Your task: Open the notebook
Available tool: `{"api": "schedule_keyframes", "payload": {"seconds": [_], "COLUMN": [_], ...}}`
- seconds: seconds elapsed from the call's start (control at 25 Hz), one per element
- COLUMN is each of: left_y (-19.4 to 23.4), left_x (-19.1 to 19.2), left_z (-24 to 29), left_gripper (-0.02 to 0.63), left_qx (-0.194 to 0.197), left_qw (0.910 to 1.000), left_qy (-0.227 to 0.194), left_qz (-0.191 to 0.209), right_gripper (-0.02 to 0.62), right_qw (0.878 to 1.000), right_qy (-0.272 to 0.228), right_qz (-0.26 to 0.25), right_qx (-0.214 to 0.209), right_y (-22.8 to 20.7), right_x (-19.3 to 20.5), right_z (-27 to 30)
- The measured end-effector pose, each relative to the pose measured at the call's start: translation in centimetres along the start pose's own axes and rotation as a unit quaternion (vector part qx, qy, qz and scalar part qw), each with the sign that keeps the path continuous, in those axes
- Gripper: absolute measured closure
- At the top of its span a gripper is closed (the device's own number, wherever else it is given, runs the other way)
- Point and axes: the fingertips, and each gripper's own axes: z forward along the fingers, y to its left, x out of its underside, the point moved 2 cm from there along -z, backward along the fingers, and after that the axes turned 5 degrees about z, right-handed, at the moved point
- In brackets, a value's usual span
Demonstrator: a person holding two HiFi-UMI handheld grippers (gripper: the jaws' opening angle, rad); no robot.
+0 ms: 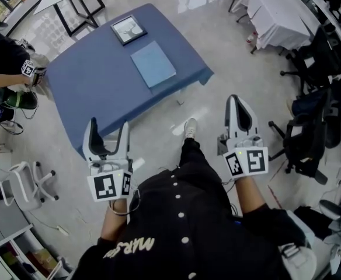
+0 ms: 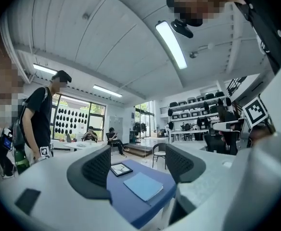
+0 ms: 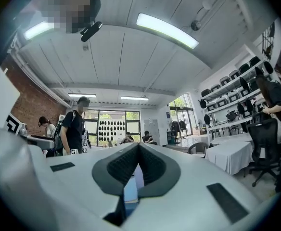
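A light blue closed notebook (image 1: 153, 63) lies flat on the blue-clothed table (image 1: 94, 86); it also shows in the left gripper view as the notebook (image 2: 142, 186). My left gripper (image 1: 107, 132) is open, held in the air short of the table's near edge, nothing between its jaws. My right gripper (image 1: 239, 105) is shut with nothing in it, held over the floor to the right of the table. In the right gripper view the pads (image 3: 147, 166) meet and hide most of the table.
A dark framed tablet (image 1: 128, 29) lies beyond the notebook. A person (image 1: 4, 60) stands at the table's left end. Black office chairs (image 1: 310, 133) and a white-clothed table (image 1: 278, 13) stand to the right. A white chair (image 1: 24, 182) is at lower left.
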Motion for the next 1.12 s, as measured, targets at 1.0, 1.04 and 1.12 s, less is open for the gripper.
{"api": "schedule_keyframes", "payload": {"seconds": [1.0,1.04,1.12], "left_y": [-5.7,-5.5,-5.1], "left_x": [1.2,1.6,2.5], "left_z": [30.3,30.7,31.4], "left_gripper": [0.264,0.264,0.264], "left_qx": [-0.121,-0.122,-0.125], "left_qw": [0.9905,0.9897,0.9881], "left_qy": [0.065,0.072,0.087], "left_qz": [-0.013,-0.015,-0.022], "right_gripper": [0.591,0.591,0.591], "right_qw": [0.992,0.991,0.991], "right_qy": [0.036,0.039,0.047], "right_qz": [0.005,0.008,0.012], "right_qx": [-0.123,-0.124,-0.128], "right_y": [-19.9,-19.9,-19.7], "right_x": [0.6,0.9,1.7], "right_z": [31.0,31.8,33.2]}}
